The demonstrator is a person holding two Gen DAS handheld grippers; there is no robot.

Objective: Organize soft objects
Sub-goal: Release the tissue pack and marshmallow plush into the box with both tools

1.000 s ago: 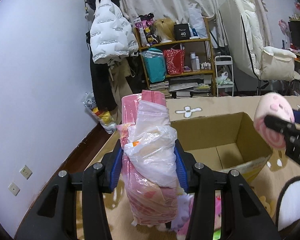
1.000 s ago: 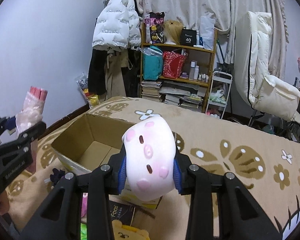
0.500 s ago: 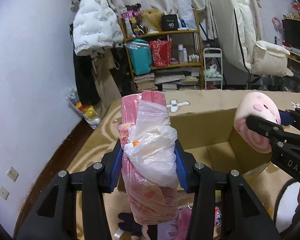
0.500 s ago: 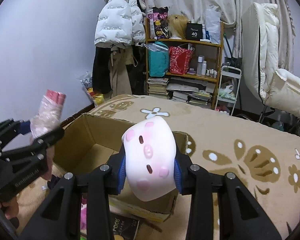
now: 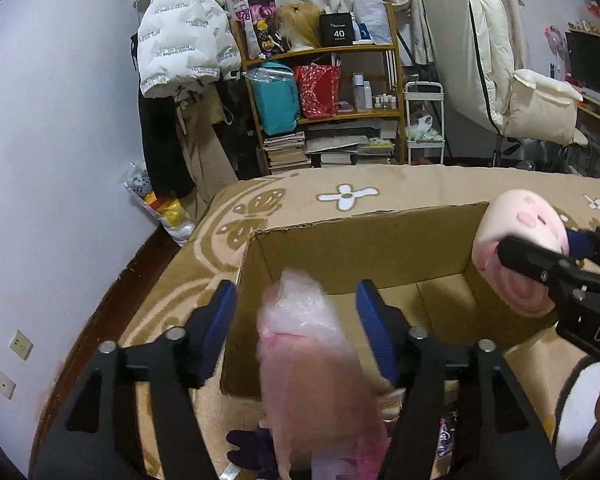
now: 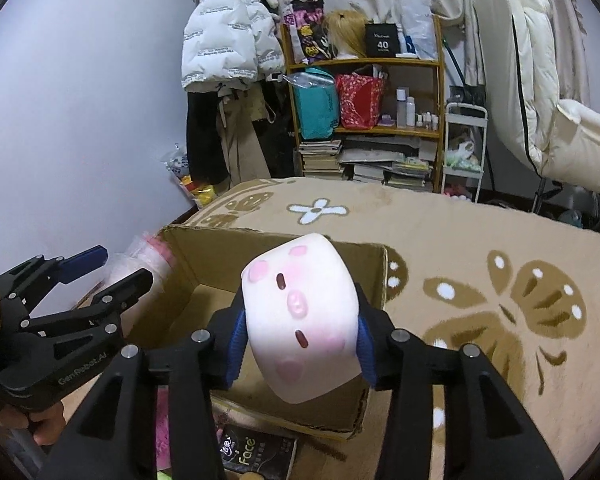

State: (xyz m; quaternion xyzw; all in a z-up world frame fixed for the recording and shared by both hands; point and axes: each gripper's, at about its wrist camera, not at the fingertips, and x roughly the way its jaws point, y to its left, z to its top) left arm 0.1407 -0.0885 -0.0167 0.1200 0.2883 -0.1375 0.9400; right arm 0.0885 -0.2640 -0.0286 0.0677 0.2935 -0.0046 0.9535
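An open cardboard box [image 5: 364,236] [image 6: 204,248] sits on a tan flowered blanket. My left gripper [image 5: 296,304] [image 6: 112,272] is open at the box's near left rim. A pink plastic-wrapped bundle [image 5: 316,364] [image 6: 140,264] is blurred between its spread fingers, apart from both pads. My right gripper [image 6: 300,336] [image 5: 540,264] is shut on a pink-and-white pig plush [image 6: 300,320] [image 5: 516,248] and holds it above the box's right side.
Soft toys and a dark "Face" packet [image 6: 256,456] lie in front of the box. A purple plush [image 5: 252,452] lies below the left gripper. A shelf [image 5: 324,100], a hanging white jacket [image 5: 180,48] and a white chair [image 5: 512,80] stand behind.
My left gripper has opened and the pink bundle has slipped down out of its grip. Both grippers moved closer over the box. The right gripper still holds the pig plush.
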